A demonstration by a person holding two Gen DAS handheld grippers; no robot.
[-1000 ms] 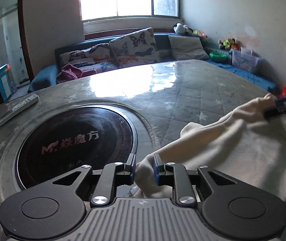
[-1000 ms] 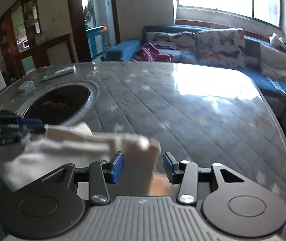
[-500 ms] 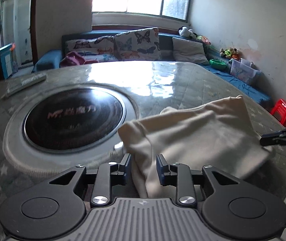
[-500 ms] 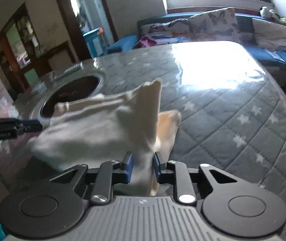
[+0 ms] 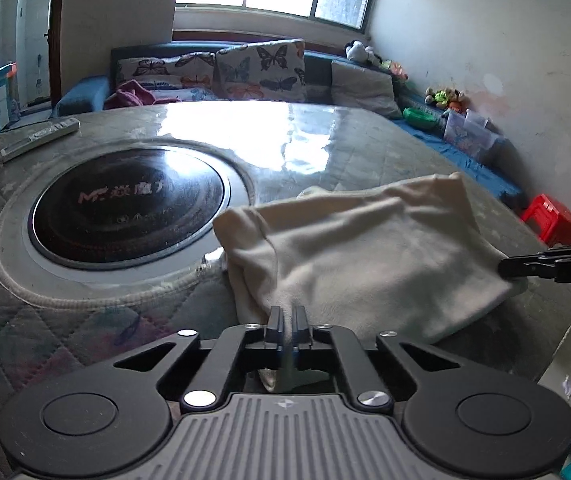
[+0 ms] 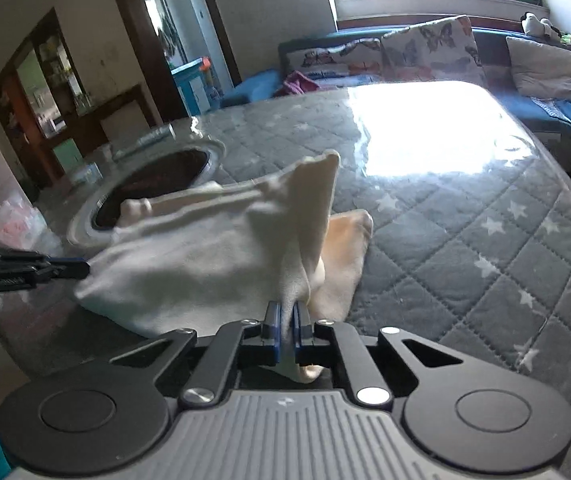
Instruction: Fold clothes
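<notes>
Both tools pinch the cream garment at the bench's near edge: left tool and right tool clamped tight; uneven pulling could slip a corner, or drag cloth off

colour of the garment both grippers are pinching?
Plain cream garment, no print; clearest in the left wrist view.

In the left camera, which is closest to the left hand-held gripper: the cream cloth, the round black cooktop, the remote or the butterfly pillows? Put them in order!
1. Cream cloth, pinched in the left hand-held gripper.
2. Round black cooktop, ahead-left.
3. Remote, far left table edge.
4. Butterfly pillows, on the sofa beyond the table.
</notes>
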